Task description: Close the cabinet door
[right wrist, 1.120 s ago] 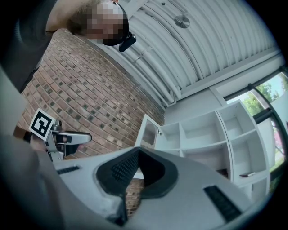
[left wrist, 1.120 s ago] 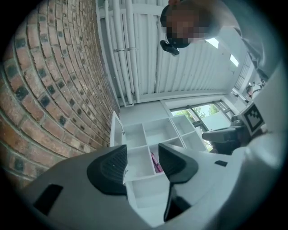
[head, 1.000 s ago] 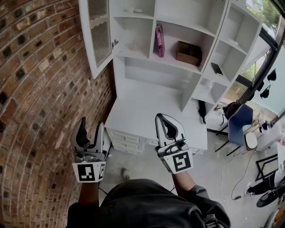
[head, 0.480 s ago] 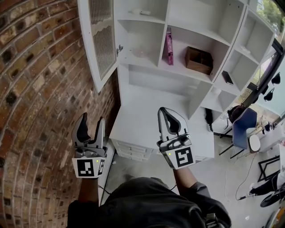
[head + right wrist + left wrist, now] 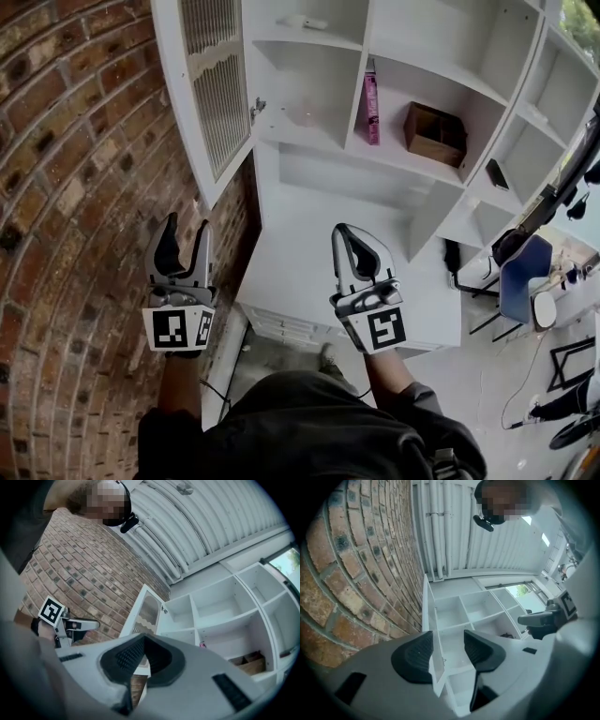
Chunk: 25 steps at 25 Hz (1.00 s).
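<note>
Cabinet door (image 5: 216, 94): white, with a mesh panel, standing wide open. It hangs on the left edge of the shelving unit and is swung out toward the brick wall, with a small knob on its free edge
Brick wall (image 5: 75, 187): red-brown, filling the left side of the head view, just beside the open door
Shelving unit (image 5: 398, 155): white, with open compartments, rising from the back edge of the desk
Desk (image 5: 309, 253): white worktop with drawers along its front edge
Chair (image 5: 525, 281): blue, on the floor off the desk's right end
Left gripper (image 5: 186, 230): held up below the door and well apart from it. Its jaws are wide, having just closed a little, with nothing between the pads
Right gripper (image 5: 345, 234): held over the desk's front edge, pads drawn together, holding nothing
Wooden box (image 5: 434, 133): brown, in a middle compartment
Pink book (image 5: 372, 108): upright, at the left wall of that same compartment
Dark flat item (image 5: 498, 174): on a right-hand shelf, too small to identify
</note>
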Motion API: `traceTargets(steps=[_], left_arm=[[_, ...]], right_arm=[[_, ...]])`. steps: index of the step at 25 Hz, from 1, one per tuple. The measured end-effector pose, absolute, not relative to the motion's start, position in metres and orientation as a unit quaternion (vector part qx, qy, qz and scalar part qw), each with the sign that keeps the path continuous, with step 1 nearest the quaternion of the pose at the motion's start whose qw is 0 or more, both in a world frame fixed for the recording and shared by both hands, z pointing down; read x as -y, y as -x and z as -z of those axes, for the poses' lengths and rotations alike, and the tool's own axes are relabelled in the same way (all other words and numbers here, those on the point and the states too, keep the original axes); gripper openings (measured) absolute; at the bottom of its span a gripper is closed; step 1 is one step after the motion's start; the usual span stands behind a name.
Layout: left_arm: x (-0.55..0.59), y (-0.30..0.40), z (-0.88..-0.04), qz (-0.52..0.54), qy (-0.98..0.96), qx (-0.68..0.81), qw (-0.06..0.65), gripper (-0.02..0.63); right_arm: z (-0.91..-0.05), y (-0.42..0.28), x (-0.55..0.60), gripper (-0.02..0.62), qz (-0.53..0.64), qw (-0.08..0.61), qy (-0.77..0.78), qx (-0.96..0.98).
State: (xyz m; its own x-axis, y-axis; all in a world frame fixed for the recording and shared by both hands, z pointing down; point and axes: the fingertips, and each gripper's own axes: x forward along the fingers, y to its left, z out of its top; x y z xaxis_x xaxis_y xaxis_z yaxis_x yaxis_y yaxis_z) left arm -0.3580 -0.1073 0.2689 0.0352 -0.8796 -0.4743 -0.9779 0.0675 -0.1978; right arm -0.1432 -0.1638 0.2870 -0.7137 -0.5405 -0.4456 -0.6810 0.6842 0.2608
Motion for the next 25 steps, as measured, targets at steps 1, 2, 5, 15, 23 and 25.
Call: traceTargets(steps=[1,2,5,15,23,25], left_arm=[[0.114,0.361,-0.266,-0.099,0.673,-0.690,0.249,0.202],[0.121,0.364,-0.264,-0.099,0.670,-0.692,0.250,0.202],[0.140,0.372,-0.253,-0.105,0.661,-0.699,0.251,0.197],[0.187,0.404,-0.206,-0.120,0.626,-0.721,0.271,0.184],[0.225,0.425,-0.166,-0.112,0.613,-0.727,0.288,0.179],[0.232,0.430,-0.156,-0.111,0.607,-0.730,0.293,0.178]], right_arm=[[-0.287,0.145,0.170,0.000,-0.207,0.170,0.336,-0.903],[-0.287,0.146,0.175,0.000,-0.207,0.171,0.333,-0.904],[-0.279,0.147,0.192,0.000,-0.211,0.174,0.326,-0.905],[-0.269,0.137,0.235,0.000,-0.215,0.180,0.314,-0.907],[-0.268,0.127,0.254,0.000,-0.214,0.184,0.314,-0.907],[-0.268,0.123,0.258,0.000,-0.214,0.184,0.316,-0.906]])
